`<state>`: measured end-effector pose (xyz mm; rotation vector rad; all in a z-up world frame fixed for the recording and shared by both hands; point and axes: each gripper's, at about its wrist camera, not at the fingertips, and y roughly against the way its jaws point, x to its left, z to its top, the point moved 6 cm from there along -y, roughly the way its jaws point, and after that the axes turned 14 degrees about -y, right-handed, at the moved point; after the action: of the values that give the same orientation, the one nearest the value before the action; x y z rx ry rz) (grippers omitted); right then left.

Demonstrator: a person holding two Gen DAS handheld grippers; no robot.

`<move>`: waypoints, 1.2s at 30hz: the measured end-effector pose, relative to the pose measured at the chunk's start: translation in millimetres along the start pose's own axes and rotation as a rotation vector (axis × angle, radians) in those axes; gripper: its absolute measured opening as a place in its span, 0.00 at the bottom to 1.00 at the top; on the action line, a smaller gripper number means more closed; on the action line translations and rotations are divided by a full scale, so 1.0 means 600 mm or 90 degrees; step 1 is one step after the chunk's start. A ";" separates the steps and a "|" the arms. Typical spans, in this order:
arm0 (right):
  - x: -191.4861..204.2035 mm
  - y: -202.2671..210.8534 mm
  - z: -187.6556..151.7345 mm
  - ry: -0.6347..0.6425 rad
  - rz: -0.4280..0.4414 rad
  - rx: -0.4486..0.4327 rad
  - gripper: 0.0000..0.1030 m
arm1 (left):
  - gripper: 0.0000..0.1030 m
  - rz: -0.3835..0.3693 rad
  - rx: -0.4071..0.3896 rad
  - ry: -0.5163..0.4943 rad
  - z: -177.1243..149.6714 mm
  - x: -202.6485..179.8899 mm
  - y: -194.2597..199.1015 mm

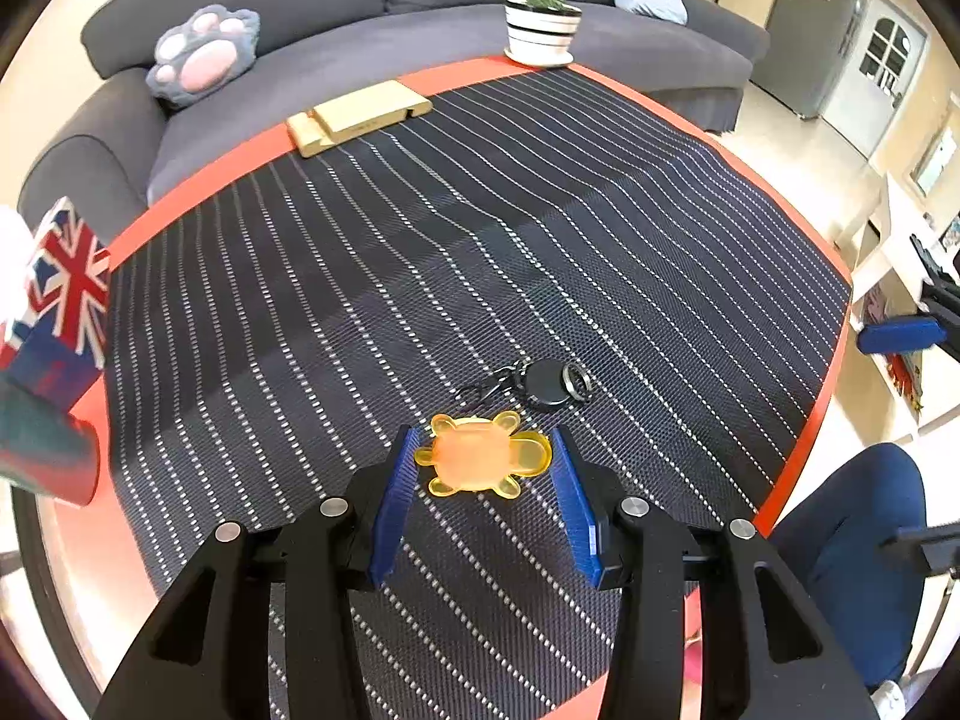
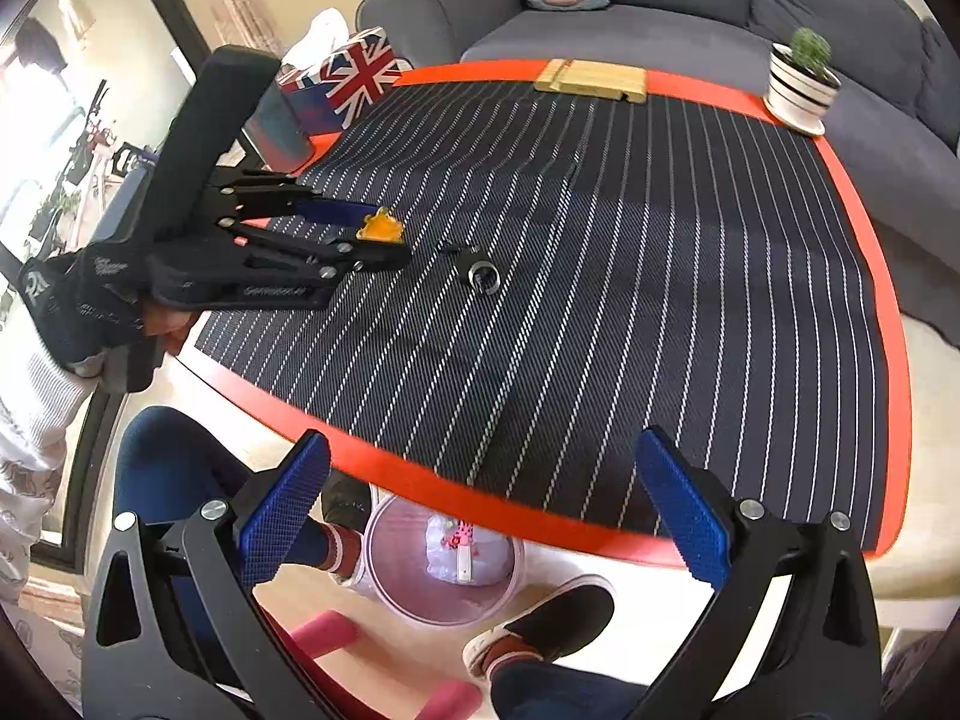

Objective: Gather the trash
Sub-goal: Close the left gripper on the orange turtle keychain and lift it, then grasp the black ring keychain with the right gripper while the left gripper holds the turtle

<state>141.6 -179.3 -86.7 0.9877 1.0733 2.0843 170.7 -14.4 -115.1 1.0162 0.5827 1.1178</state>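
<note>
An orange see-through turtle-shaped plastic piece (image 1: 480, 453) sits between the blue pads of my left gripper (image 1: 483, 450), which is shut on it just above the striped mat (image 1: 420, 240). From the right wrist view the left gripper (image 2: 384, 234) holds the orange piece (image 2: 379, 227) off the mat, with a gloved hand behind it. My right gripper (image 2: 483, 450) stands wide open over the table's near red edge (image 2: 420, 480), with nothing between its fingers. Below it on the floor is a pinkish clear bin (image 2: 384, 576) with some trash inside.
A black key fob with rings (image 1: 549, 384) lies on the mat just beyond the orange piece. A Union Jack tissue box (image 2: 354, 81), a wooden stand (image 1: 360, 114) and a potted cactus (image 1: 543, 18) line the far edge. A grey sofa (image 1: 420, 42) is behind; a person's feet (image 2: 540, 624) flank the bin.
</note>
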 end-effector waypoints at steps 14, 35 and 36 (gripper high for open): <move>0.056 -0.062 0.080 0.121 -0.030 0.034 0.97 | 0.43 0.010 -0.019 0.049 -0.045 0.037 0.041; 0.087 -0.217 0.137 0.226 -0.085 0.153 0.80 | 0.43 -0.001 -0.031 0.092 -0.103 0.060 0.050; 0.087 -0.220 0.138 0.228 -0.087 0.156 0.74 | 0.43 -0.003 -0.031 0.093 -0.105 0.061 0.049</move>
<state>201.7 -39.1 -148.0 0.6378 1.5601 2.0973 119.5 45.1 -114.0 0.8952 0.6711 1.2040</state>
